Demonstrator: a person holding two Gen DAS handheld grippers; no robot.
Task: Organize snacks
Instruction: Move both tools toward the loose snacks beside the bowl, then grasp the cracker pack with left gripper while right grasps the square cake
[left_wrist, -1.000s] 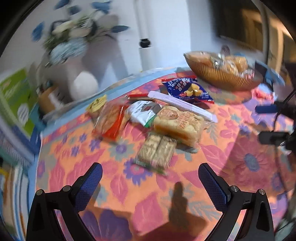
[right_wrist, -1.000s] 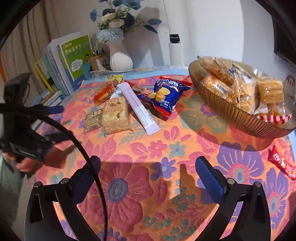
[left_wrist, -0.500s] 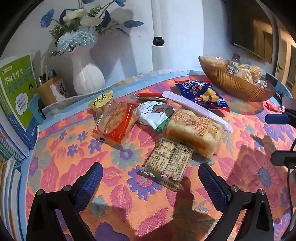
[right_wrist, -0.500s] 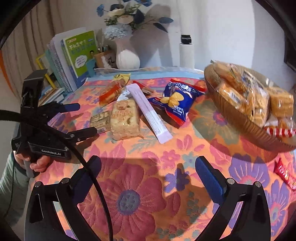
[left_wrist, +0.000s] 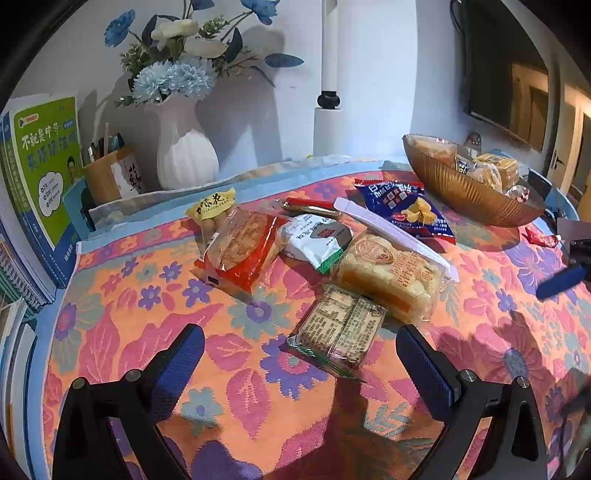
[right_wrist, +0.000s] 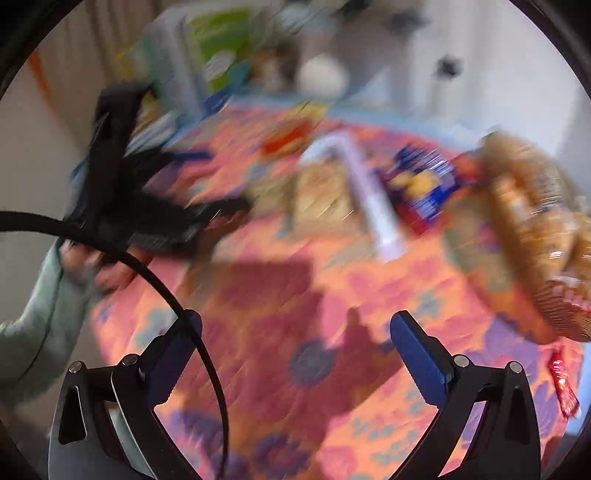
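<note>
Picking up the flat biscuit pack (left_wrist: 338, 326), the nearest loose snack, looks like the step in hand, and the left gripper (left_wrist: 299, 356) is well placed for it: its blue fingers (left_wrist: 177, 363) stand wide apart and empty, low over the flowered table (left_wrist: 122, 325), with the pack lying just ahead between them. The pack sits skewed, one corner pointing toward the gripper and its far edge touching the larger yellow cake pack (left_wrist: 391, 275), so I would turn the wrist to square the fingers to its two long sides before lowering, then close on the biscuits themselves, not on the thin wrapper seam, which would likely slip. Closing gently matters, since biscuits probably crack under a hard squeeze. Lifting straight up first should keep the neighbouring cake pack from being dragged. The woven basket (left_wrist: 465, 192), already holding several snacks at the far right of the table, seems the destination. The right gripper (right_wrist: 295, 350) also has its fingers apart and holds nothing; its view is badly blurred, so little else there can be trusted, and it should stay clear of the left one's path
</note>
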